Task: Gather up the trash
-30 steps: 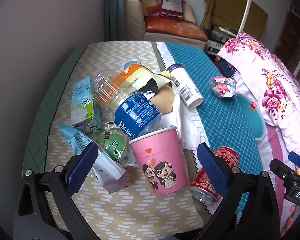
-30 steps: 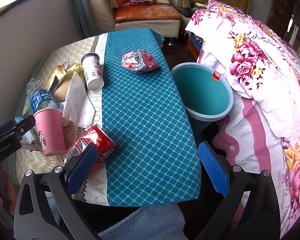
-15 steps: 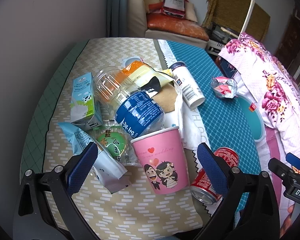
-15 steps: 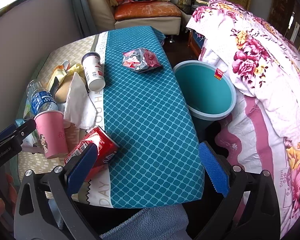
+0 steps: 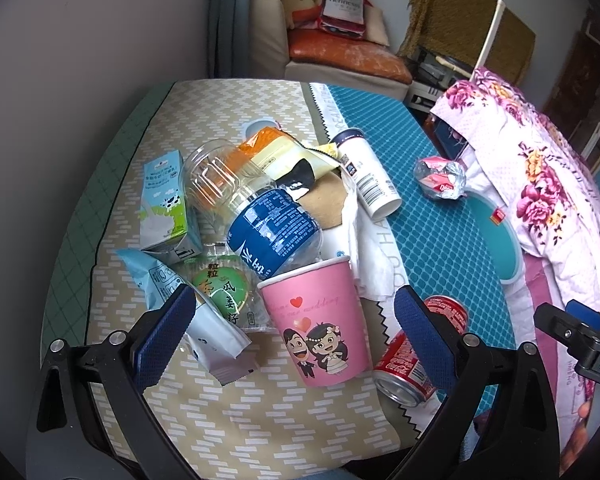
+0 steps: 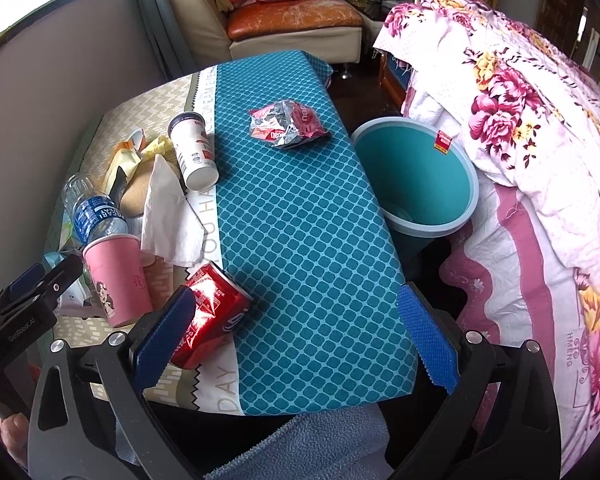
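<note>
A pile of trash lies on the table. In the left wrist view my left gripper (image 5: 296, 328) is open, its jaws either side of a pink paper cup (image 5: 318, 324). Behind the cup lie a blue-labelled plastic bottle (image 5: 268, 224), a milk carton (image 5: 162, 200), a green snack pack (image 5: 222, 294) and a white tube (image 5: 366, 172). A red cola can (image 5: 416, 356) lies at the right jaw. In the right wrist view my right gripper (image 6: 296, 332) is open and empty over the table's near edge, the cola can (image 6: 212, 312) by its left jaw. A teal bin (image 6: 416, 176) stands right of the table.
A crumpled red and silver wrapper (image 6: 286, 124) lies on the teal cloth. A white tissue (image 6: 168, 212) lies beside the cup. A floral quilt (image 6: 540, 140) covers the bed at right. A sofa (image 6: 284, 24) stands behind the table. A grey wall (image 5: 60, 80) runs along the left.
Both grippers have edged slightly forward toward the table. The cup and the can look a little closer. Nothing was taken hold of.
</note>
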